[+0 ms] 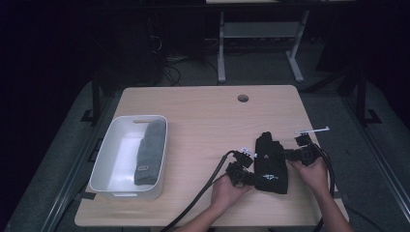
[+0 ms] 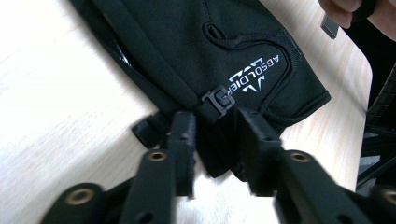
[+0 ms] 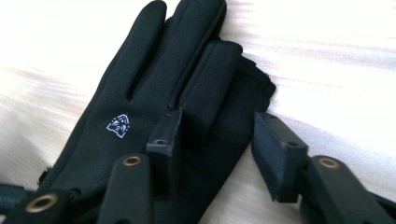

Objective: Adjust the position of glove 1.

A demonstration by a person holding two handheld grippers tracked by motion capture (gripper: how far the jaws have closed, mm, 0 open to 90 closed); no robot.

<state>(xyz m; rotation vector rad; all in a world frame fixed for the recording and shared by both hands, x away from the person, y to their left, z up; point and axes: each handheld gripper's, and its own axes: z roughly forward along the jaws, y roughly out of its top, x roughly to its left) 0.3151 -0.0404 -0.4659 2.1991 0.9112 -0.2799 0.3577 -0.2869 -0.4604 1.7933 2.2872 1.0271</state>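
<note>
The black glove (image 1: 270,162) lies flat near the front right of the light wooden table (image 1: 203,116). We see the left gripper (image 2: 215,126) with its jaws straddling the cuff edge by the clip (image 2: 217,100); whether they pinch it, we cannot tell. The right gripper (image 3: 217,135) stands unclenched, one jaw over the glove's fingers. Well to the left, a white bin (image 1: 109,159) holds a grey cloth (image 1: 149,152). Beyond the table, a dim floor, cables and a white desk frame (image 1: 258,36).
</note>
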